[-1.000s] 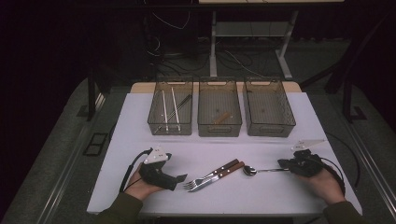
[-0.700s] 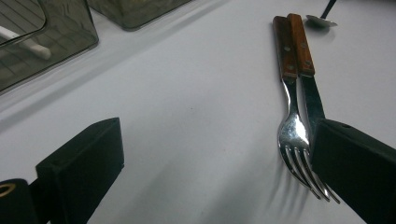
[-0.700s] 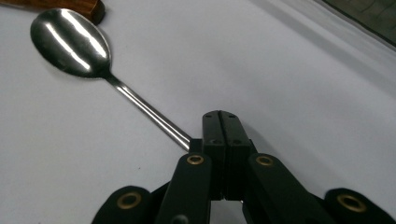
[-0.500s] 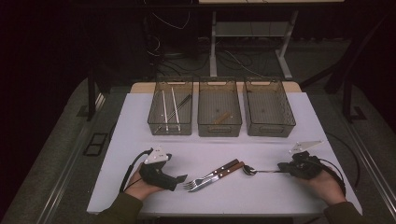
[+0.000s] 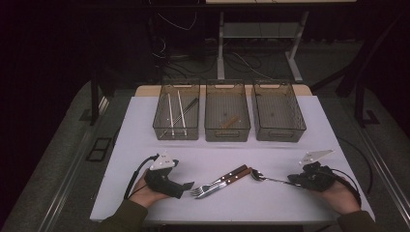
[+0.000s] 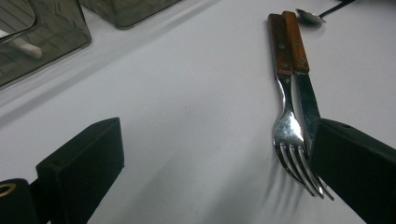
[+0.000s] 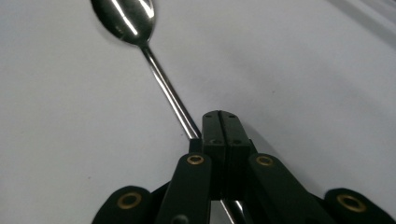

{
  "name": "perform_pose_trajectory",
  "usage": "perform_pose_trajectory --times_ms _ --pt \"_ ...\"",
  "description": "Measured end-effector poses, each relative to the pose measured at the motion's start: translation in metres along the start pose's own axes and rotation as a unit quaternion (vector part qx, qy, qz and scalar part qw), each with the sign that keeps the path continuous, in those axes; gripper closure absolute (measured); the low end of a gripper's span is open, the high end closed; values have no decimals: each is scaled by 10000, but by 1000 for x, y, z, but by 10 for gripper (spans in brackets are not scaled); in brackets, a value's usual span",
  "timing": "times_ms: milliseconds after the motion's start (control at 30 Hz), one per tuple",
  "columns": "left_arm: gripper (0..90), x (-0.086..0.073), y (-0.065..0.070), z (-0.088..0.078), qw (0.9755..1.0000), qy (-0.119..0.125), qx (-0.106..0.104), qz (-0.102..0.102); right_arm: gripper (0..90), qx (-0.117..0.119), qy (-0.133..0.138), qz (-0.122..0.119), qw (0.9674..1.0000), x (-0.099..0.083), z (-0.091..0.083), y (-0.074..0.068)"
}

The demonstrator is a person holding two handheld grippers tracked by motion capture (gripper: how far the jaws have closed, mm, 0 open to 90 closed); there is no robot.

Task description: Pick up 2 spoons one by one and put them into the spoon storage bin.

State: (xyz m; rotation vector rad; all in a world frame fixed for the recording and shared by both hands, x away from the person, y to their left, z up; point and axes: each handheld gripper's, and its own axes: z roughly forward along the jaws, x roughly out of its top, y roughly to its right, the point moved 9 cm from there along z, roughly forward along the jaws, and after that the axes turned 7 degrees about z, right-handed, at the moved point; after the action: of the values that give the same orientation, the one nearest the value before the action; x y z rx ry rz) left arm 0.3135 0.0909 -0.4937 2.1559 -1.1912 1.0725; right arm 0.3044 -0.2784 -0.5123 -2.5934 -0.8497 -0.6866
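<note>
While right tongs [image 7: 219, 122] clamp one spoon [image 7: 125, 18], one fork [image 6: 289, 135], one knife [image 6: 303, 88], three bins [image 5: 227, 113]

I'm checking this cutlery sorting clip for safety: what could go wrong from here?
1. The right gripper pinches the spoon far down its thin handle, so the bowl end could swing or slip when lifted.
2. The spoon's bowl lies close to the wooden handles of the fork and knife; a sweep could knock them.
3. The left gripper, open, has one jaw beside the fork's tines and could nudge it.

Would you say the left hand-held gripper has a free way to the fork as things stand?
Probably yes: the left hand-held gripper stands open on bare table, the fork lying just by one jaw. The knife touching the fork may get caught up.
</note>
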Motion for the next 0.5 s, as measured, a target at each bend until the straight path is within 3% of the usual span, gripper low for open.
perform_pose_trajectory --times_ms 500 --pt "21 0 2 1 10000 10 -40 16 900 251 -75 -111 9996 -13 -6 -18"
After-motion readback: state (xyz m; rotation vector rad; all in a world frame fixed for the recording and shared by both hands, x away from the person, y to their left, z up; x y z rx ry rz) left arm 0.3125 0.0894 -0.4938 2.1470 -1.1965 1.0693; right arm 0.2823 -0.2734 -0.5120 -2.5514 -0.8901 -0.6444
